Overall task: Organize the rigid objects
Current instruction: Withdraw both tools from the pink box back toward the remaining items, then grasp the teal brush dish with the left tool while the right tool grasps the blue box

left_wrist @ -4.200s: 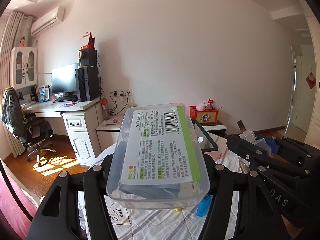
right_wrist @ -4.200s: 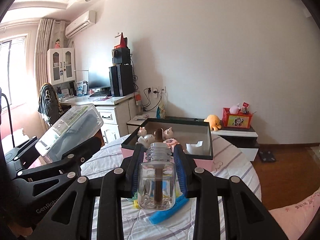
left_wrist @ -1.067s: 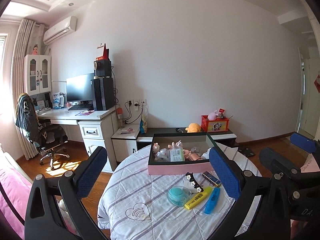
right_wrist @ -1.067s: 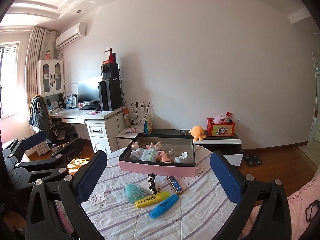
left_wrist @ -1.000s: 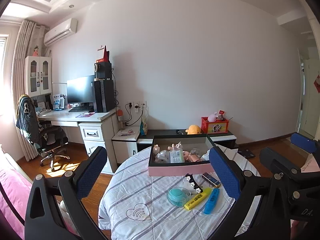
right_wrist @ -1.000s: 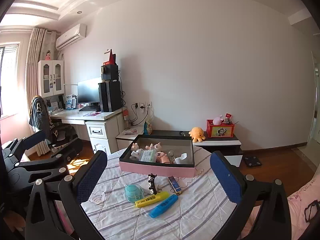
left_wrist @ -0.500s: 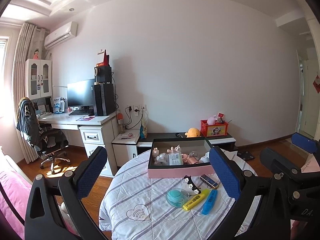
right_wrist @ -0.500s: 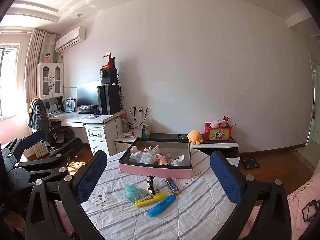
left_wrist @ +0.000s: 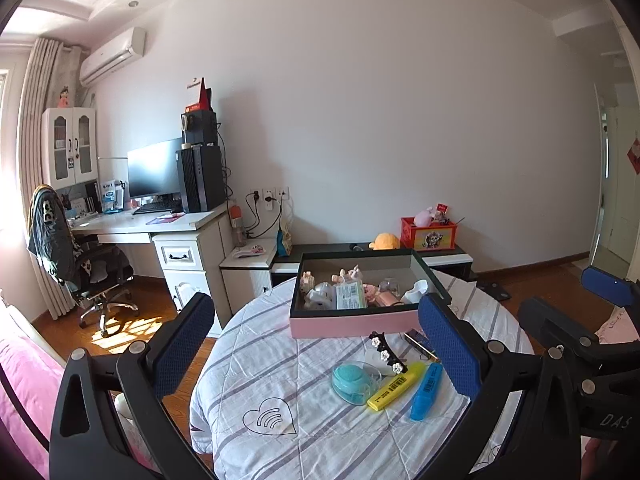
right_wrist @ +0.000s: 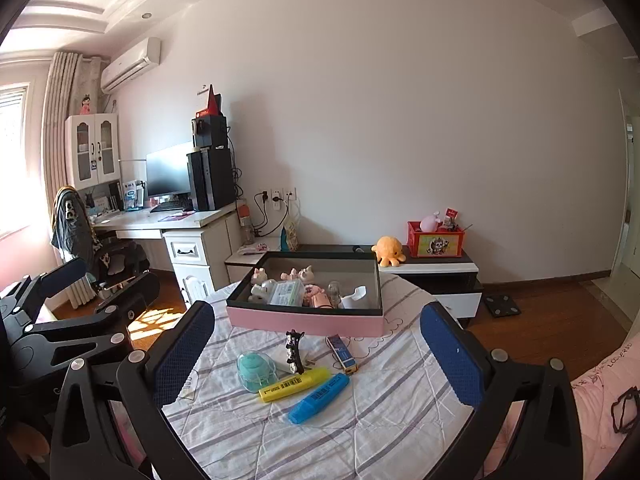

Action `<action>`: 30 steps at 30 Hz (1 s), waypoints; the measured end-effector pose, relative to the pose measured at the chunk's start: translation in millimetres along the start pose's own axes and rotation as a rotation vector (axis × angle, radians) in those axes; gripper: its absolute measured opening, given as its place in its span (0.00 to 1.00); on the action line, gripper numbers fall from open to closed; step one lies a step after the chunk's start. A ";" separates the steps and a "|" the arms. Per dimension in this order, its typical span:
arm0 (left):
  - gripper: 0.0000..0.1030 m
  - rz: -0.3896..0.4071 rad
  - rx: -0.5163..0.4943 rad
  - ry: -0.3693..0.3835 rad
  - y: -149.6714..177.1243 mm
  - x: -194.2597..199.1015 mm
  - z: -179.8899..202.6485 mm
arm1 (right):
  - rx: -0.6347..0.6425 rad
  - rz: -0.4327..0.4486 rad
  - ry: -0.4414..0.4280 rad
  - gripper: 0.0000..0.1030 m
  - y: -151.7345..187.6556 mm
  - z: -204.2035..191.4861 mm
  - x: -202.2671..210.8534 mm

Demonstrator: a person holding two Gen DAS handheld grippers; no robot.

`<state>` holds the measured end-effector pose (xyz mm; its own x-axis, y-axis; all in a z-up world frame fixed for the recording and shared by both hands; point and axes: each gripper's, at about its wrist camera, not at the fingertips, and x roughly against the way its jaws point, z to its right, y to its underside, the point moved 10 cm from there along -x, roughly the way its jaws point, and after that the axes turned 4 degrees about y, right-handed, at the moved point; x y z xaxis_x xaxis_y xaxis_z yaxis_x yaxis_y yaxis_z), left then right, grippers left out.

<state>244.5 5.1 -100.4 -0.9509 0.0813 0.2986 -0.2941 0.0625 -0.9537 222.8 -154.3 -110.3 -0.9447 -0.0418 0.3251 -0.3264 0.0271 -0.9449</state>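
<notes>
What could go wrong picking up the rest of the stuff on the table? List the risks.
1. The yellow highlighter, blue highlighter, hair clip and teal container lie close together; grabbing one may knock another.
2. The blue highlighter sits nearest the table edge and could roll off.
3. The box is already crowded, so a dropped item may land on the figurines.

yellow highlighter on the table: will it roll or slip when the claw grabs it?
The yellow highlighter looks like flattish, rigid plastic, so it probably won't roll. Its glossy barrel may slip between the pads. It lies right beside the blue highlighter, so a push would likely nudge that too.
</notes>
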 end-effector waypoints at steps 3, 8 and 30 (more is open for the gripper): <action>1.00 -0.045 0.000 0.011 15.5 -18.0 0.0 | -0.002 -0.042 -0.002 1.00 11.9 1.8 -16.3; 1.00 -0.174 0.015 0.054 58.0 -56.7 0.6 | -0.006 -0.128 -0.002 1.00 39.6 6.0 -49.0; 1.00 -0.490 0.039 0.095 162.5 -181.4 20.6 | -0.050 -0.428 0.018 1.00 140.0 39.7 -171.8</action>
<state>367.3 -20.0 -310.3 -0.6874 0.1424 0.7121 -0.7093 0.0786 -0.7005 340.6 -183.0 -300.0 -0.7242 -0.0425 0.6882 -0.6895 0.0595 -0.7219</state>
